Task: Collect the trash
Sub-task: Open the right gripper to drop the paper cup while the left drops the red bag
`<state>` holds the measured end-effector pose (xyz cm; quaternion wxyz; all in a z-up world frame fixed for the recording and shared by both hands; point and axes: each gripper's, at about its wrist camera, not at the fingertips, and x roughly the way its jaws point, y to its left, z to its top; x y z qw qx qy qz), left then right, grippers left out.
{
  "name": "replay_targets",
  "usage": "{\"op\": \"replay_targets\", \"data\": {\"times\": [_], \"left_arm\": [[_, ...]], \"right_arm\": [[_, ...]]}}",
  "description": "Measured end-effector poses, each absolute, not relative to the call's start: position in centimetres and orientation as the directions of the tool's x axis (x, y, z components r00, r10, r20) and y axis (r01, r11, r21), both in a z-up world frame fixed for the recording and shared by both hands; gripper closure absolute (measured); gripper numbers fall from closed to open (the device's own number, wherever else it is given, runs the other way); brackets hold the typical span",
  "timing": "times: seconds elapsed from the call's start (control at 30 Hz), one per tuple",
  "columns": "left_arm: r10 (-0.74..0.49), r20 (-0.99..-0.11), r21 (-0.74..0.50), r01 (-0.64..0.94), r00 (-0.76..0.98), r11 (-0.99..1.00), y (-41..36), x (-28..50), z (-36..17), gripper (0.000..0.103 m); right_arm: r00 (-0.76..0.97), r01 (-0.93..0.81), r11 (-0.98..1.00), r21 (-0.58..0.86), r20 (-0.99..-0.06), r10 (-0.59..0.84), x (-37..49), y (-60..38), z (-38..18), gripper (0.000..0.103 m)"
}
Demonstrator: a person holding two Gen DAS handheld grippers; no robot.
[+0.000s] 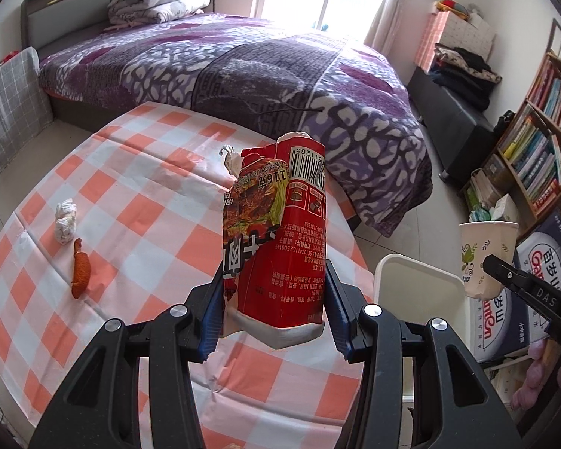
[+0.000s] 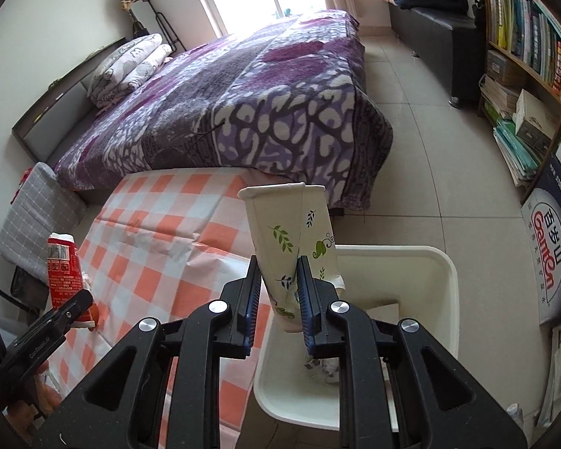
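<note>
The left claw [image 1: 273, 299] is clamped on a red snack packet [image 1: 280, 247] above the checked tabletop [image 1: 131, 194]. The right claw [image 2: 278, 299] pinches a flattened paper cup [image 2: 295, 239] over the white bin [image 2: 422, 262].

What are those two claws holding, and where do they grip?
Left gripper: red snack bag, near its bottom end. Right gripper: squashed paper cup, near its base.

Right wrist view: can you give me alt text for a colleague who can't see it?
The right tongs pinch a crushed paper cup with a leaf print above a white bin beside a table under an orange checked cloth. At far left, the left tongs hold a red snack bag; a purple bed lies beyond.
</note>
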<state>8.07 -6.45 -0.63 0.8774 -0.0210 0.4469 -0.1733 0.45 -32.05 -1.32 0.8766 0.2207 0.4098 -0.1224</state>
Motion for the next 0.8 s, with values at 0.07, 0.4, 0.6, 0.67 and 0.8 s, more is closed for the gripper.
{"op": "replay_targets", "data": {"times": [0.07,0.4,0.6,0.67,0.8], "left_arm": [[-0.334,-0.779,-0.191,0.306,0.531,0.933,-7.6,7.8,-0.9,0.056],[-0.397,-0.789,-0.198,0.416,0.47,0.887,-13.8,5.8,-1.9,0.056],[-0.424,-0.796,-0.203,0.469,0.432,0.859,-16.8,4.5,-2.4,0.056],[-0.43,-0.798,-0.203,0.485,0.422,0.851,-17.7,4.1,-2.6,0.056],[-0.443,-0.803,-0.202,0.516,0.399,0.832,-19.2,3.2,-3.0,0.056]], "right_arm": [[0.623,0.419,0.861,0.287,-0.781,-0.044,-0.1,-33.1,-1.6,0.084],[0.619,0.519,0.795,0.313,-0.779,-0.098,-2.7,-37.7,-1.9,0.071],[0.631,0.555,0.763,0.331,-0.765,-0.126,-4.1,-40.0,-1.4,0.067],[0.633,0.564,0.754,0.337,-0.762,-0.133,-4.5,-40.7,-1.2,0.067],[0.637,0.583,0.735,0.347,-0.757,-0.147,-5.3,-42.0,-1.0,0.063]]}}
